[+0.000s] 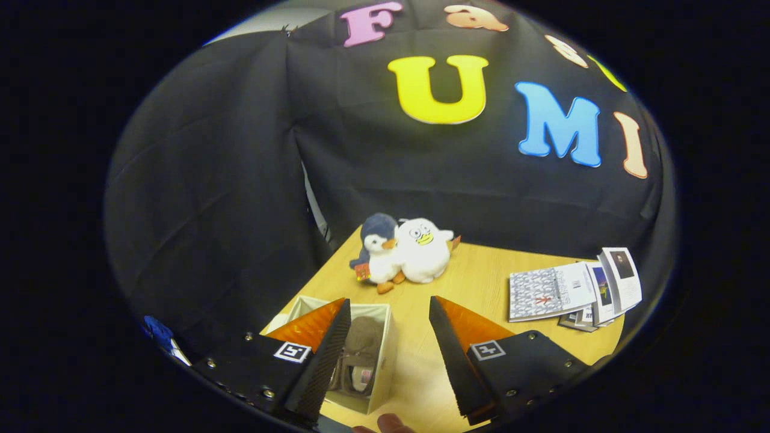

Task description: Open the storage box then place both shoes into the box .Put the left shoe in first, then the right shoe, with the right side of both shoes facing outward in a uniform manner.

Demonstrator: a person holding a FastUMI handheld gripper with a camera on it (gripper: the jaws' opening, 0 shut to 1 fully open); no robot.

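- gripper (390,313) was held wide apart, nothing gripped between the fingers.
- storage box (380,355) was noted open on the table (481,282), under and just beside the left finger; a brown shoe (361,349) was seen lying inside it.
- the shoe's long axis was judged to run roughly along the fingers' direction.
- a second shoe could not be located.
- plush toys (406,249) were recorded beyond the fingers; booklets (571,288) off to their right.

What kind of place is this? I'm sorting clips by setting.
Probably a staged recording booth: a wooden table against black cloth, with plush toys, booklets and a storage box. The gripper is open.
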